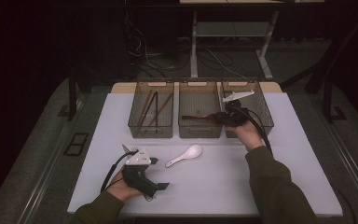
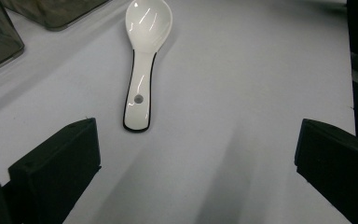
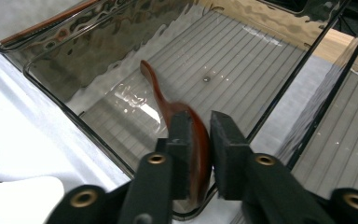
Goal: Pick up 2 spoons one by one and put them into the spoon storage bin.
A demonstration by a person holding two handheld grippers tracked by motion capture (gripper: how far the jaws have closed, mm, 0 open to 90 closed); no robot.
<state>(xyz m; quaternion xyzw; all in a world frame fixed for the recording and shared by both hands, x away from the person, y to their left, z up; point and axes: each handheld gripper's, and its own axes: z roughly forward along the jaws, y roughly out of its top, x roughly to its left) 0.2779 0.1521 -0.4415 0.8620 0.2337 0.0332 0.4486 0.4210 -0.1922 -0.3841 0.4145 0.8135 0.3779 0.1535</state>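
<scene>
A brown wooden spoon (image 1: 196, 117) lies tilted inside the middle smoky plastic bin (image 1: 200, 131), its handle end down on the ribbed floor. My right gripper (image 1: 222, 117) reaches over that bin's right wall. In the right gripper view the spoon's bowl (image 3: 199, 144) sits between the jaws of my right gripper (image 3: 201, 126); they stand slightly apart, with a thin gap on one side. A white ceramic spoon (image 1: 185, 155) lies on the white table. My left gripper (image 1: 158, 173) rests low, left of it, jaws wide open and empty. In the left gripper view the white spoon (image 2: 142, 60) lies ahead of my left gripper (image 2: 196, 154).
Three bins stand in a row at the table's far edge. The left bin (image 1: 151, 131) holds several chopsticks (image 1: 150, 108). The right bin (image 1: 264, 122) is under my right hand. Bare white tabletop (image 1: 214, 182) spreads in front of the bins.
</scene>
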